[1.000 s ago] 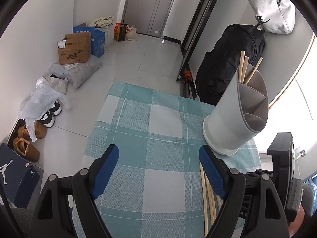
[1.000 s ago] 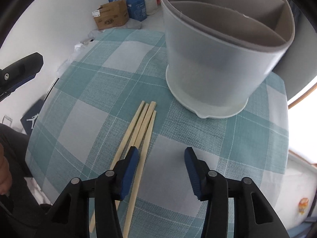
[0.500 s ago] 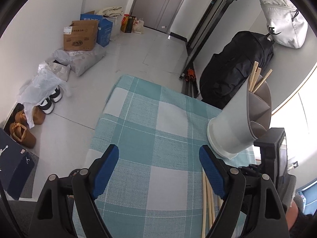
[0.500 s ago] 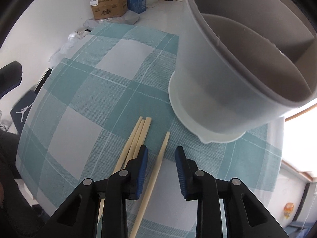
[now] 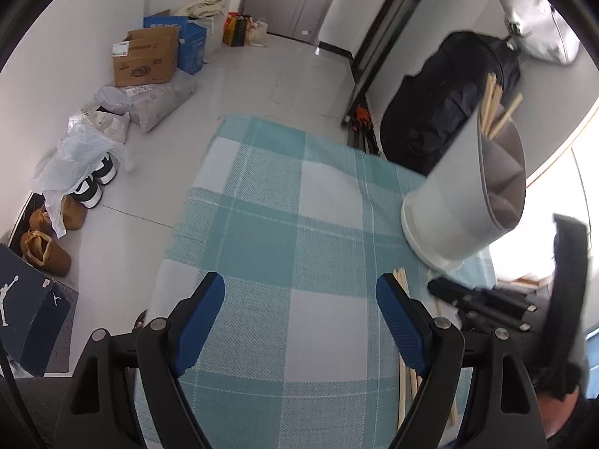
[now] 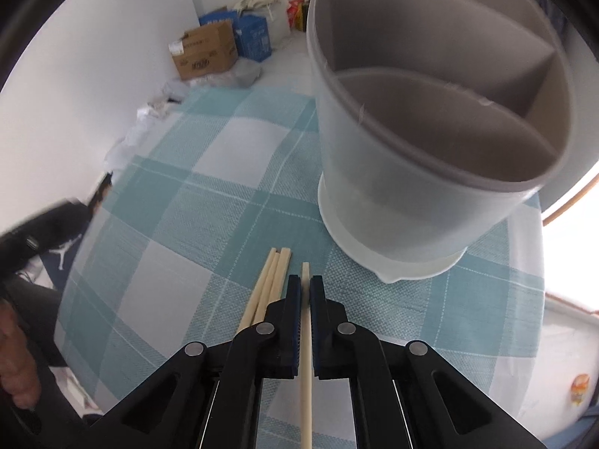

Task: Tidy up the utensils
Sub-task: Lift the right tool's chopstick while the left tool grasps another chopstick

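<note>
So the single chopstick [image 6: 306,321] is now pinched in the right hand-held gripper [image 6: 305,292], whose jaws have just been closing and are clamped on it near its far end. A second ago they were still apart, with one pad over the bunch, and since then this stick has been split off from it. It still looks like it's lying on the checked teal cloth of the desk [image 6: 209,202], so probably not lifted yet.

The other three chopsticks [image 6: 267,286] sit in a tight bunch just to its left. Right behind them is the grey divided utensil holder [image 6: 419,172], which already has a few chopsticks [image 5: 494,110] poking out of its back compartment.

The left hand-held gripper [image 5: 299,316] hovers over bare cloth with its jaws wide apart, holding nothing.

Grasp looks done, so lifting it and dropping it in the holder seems next.
</note>
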Demonstrator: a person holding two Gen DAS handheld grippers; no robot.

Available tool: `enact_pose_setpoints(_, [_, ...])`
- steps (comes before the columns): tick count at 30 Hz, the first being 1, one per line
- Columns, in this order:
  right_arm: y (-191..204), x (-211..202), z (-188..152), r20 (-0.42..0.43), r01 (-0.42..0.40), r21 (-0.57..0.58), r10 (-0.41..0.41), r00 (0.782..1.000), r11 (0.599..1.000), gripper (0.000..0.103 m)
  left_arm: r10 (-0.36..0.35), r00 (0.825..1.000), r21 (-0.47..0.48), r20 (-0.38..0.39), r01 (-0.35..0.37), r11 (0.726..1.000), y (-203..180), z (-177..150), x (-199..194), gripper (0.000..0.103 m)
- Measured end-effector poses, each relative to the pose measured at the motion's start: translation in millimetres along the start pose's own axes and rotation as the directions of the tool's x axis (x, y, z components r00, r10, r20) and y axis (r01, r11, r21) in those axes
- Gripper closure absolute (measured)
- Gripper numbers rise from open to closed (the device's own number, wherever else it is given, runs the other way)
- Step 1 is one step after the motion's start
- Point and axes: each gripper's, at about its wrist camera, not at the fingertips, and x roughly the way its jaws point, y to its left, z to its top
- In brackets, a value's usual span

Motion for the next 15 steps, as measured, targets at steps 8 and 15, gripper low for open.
enact_pose_setpoints(8, [-41,-63,-8,0.199,-0.130,0.168,0.096,0.975,0.977,0.100,-0.042,0.993,0.193,-0.113,0.063,0.979,-55,-30,9,0.023])
enact_pose_setpoints(15, [-71,-93,-20,0.298,-0.184,0.235,0.109,0.948,0.955,0.099,0.092,0.977,0.294,-0.191,-0.032,0.955,-76,-54,29,0.023])
